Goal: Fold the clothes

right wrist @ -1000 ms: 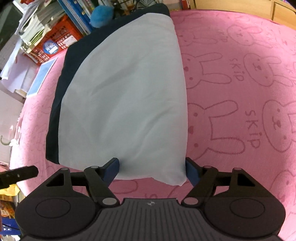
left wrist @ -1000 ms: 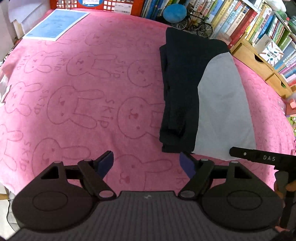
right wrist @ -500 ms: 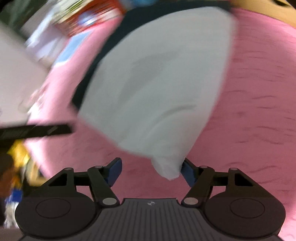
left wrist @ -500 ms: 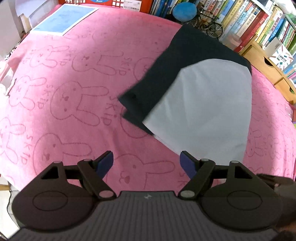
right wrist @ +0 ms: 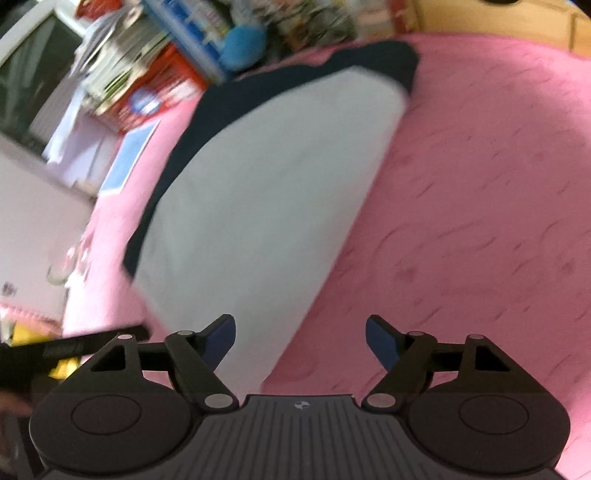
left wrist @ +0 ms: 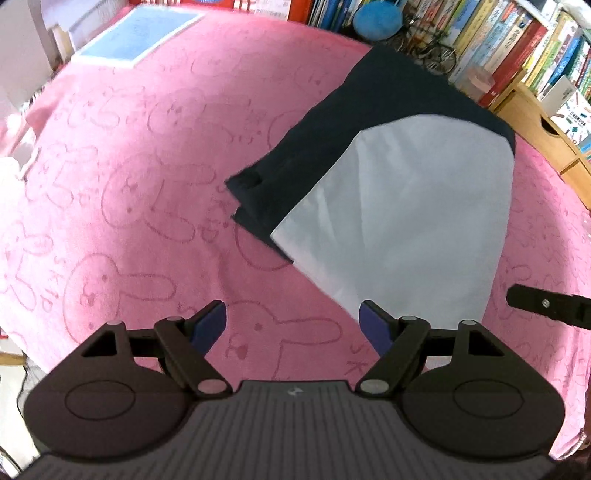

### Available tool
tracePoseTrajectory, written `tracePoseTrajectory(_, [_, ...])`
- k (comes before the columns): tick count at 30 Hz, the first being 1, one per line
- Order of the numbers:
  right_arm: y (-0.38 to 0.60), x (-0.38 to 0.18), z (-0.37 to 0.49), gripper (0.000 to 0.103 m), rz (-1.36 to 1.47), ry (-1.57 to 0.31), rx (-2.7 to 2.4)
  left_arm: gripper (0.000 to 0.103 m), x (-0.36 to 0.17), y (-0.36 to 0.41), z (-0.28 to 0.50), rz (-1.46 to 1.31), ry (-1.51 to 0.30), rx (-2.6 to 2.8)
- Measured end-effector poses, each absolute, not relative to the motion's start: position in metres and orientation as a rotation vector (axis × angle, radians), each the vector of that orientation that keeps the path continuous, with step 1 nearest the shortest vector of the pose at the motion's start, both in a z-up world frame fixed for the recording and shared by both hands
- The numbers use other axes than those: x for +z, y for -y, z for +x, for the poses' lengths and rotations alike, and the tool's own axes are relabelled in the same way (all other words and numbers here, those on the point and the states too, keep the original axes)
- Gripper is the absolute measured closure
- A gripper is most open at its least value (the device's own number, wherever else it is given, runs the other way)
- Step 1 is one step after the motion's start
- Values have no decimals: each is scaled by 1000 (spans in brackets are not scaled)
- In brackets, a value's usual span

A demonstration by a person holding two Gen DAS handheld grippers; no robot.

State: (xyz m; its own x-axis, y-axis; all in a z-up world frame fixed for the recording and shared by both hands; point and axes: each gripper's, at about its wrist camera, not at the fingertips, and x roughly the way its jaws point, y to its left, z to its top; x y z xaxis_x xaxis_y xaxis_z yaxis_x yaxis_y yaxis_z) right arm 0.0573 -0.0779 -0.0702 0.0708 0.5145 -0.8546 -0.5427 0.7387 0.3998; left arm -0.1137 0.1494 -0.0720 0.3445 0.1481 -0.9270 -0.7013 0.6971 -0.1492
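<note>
The folded garment point(left wrist: 376, 184) lies flat on the pink bunny-print blanket point(left wrist: 140, 184), right of centre in the left wrist view. It has a dark navy part on its far and left sides and a pale grey panel point(left wrist: 406, 221) on top that reaches to its near edge. It sits at an angle, its near left corner pointing toward the left side of the blanket, where several navy layers show stacked at the edge. In the right wrist view, which is blurred, the same garment point(right wrist: 266, 206) runs from the far centre down to the near left, with the grey panel uppermost and a navy rim along its left and far sides.

The left gripper point(left wrist: 293, 323) hangs above the blanket just near of the garment, its blue-tipped fingers point(left wrist: 210, 323) spread wide with nothing between them; its right finger is just beside the grey panel's near corner. The right gripper point(right wrist: 300, 338) also has its fingers point(right wrist: 380, 341) wide apart and empty, the left one overlapping the near end of the grey panel in view; whether it touches the cloth cannot be told.

At the far left of the blanket lies a blue sheet of paper point(left wrist: 142, 35). Beyond the far edge stand rows of books point(left wrist: 517, 48), a blue round cushion point(left wrist: 376, 20), and a wooden drawer unit point(left wrist: 539, 122) to the right.
</note>
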Motion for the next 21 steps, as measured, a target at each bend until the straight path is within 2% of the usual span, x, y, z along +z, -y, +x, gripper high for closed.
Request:
tracePoseTrajectory(4, [65,-65,56,32,-109,-1192,836,24,-54,-130,-107,-466,-1007,621])
tracePoseTrajectory(9, [32,-80,57,42,-105,-1243,898,24,-47,-101,-90,-387,-939,519])
tracePoseTrajectory(18, [31,-80,73,41,-102,-1249,896,23,-86,-87,-51,-382,-1052,462])
tracePoseTrajectory(21, [38,-76,93,38,-86,-1228,842,18,-100,-91,-52,-409,-1076,460])
